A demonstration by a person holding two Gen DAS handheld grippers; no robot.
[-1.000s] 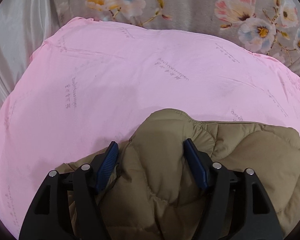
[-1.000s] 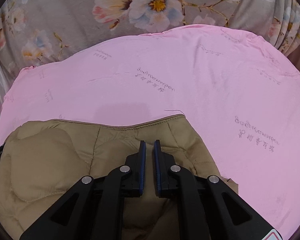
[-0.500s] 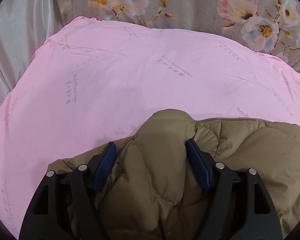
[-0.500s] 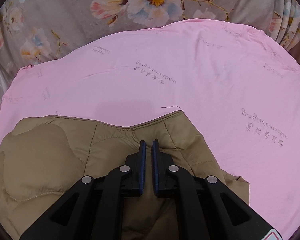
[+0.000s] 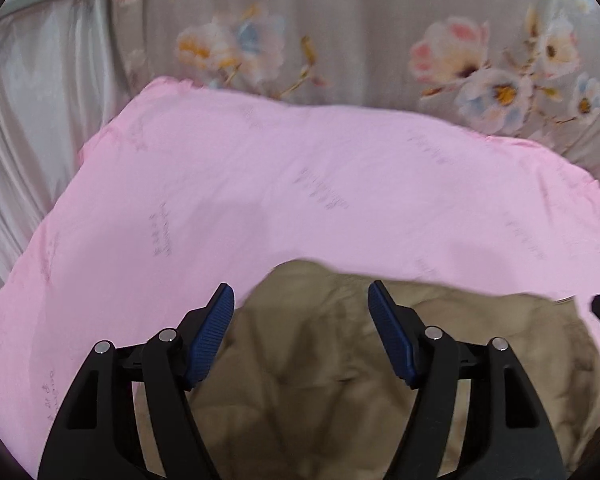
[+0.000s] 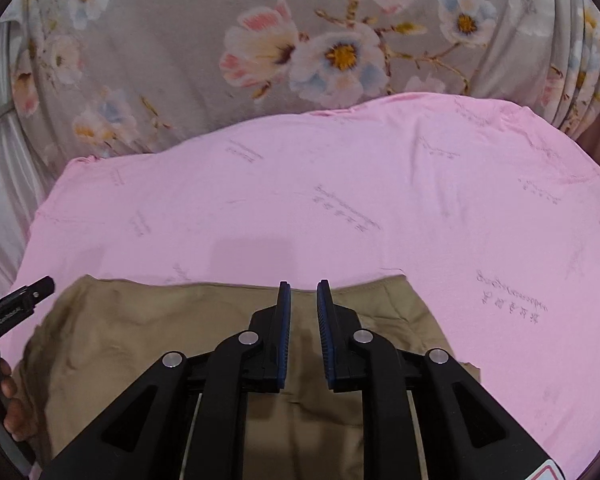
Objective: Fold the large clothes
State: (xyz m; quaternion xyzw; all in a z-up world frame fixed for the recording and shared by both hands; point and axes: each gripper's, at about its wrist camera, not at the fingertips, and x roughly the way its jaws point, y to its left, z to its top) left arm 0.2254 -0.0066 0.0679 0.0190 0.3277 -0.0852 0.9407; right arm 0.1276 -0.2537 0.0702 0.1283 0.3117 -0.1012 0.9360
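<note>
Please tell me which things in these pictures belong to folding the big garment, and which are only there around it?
Belongs to the job:
- tan quilted jacket
- left gripper, open
- right gripper, jaws just opening, nothing pinched

Only lying about:
- pink sheet under the jacket
- grey floral bedding behind
- pale satin cloth

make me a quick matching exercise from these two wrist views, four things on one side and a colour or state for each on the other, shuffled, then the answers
Things
1. jacket
2. sheet
3. left gripper
4. right gripper

Colour or state
A. pink, printed with faint script, spread out flat
B. jaws set wide apart above the cloth
C. tan and padded, lying on the pink cloth
D. jaws with a narrow gap, having just been opening, nothing between them

Pairs: 1-C, 2-A, 3-B, 4-D
</note>
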